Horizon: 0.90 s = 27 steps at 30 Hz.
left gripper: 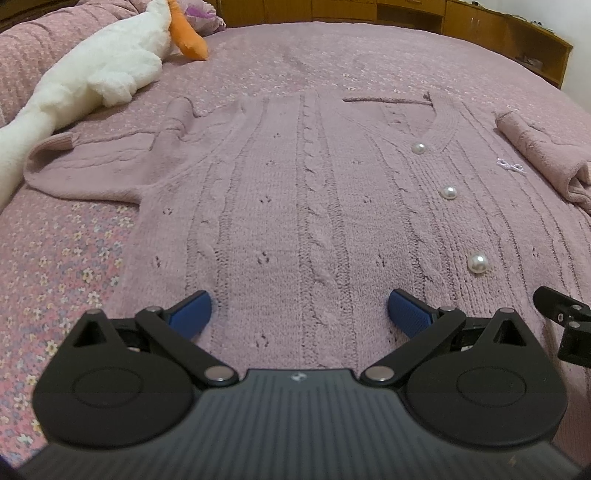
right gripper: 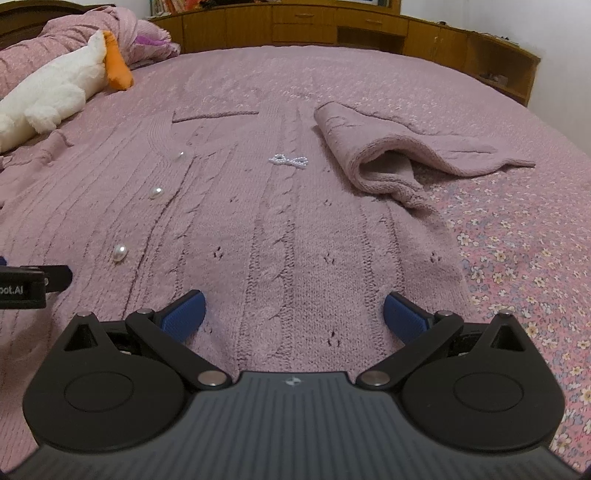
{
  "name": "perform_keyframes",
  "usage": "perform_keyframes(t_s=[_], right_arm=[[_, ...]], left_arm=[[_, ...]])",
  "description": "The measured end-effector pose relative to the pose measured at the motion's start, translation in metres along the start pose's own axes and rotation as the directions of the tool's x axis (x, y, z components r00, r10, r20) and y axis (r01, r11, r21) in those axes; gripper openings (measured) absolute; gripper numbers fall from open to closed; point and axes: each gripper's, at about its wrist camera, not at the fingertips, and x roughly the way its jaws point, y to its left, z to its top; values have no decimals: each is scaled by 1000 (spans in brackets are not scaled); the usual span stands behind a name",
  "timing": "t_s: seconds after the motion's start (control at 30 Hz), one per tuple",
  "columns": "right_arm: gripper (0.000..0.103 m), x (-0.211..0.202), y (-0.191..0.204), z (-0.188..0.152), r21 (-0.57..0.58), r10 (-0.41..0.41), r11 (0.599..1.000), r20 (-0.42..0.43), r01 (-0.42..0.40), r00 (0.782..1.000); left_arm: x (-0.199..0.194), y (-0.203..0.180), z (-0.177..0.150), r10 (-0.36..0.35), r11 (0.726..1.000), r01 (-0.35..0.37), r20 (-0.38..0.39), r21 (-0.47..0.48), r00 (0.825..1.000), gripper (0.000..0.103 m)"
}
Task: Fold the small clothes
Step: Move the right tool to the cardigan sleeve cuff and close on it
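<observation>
A pink cable-knit cardigan with pearl buttons lies flat, front up, on the bed. Its left sleeve lies spread toward the left. Its right sleeve lies bunched and folded over at the right. A small beaded bow sits on its chest. My left gripper is open and empty over the hem's left half. My right gripper is open and empty over the hem's right half. Part of the right gripper shows at the left wrist view's right edge.
The bed has a pink floral cover, also in the right wrist view. A white plush goose with an orange beak lies at the far left, beside the left sleeve. Wooden cabinets stand behind the bed.
</observation>
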Motion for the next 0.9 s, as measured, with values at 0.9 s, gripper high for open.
perform_keyframes(t_s=[0.9], right_arm=[[103,-14,-132,76,299,236,921,84,-251,968]], left_arm=[[-29,-4,35,-77,997,77,-3,-30,997,103]])
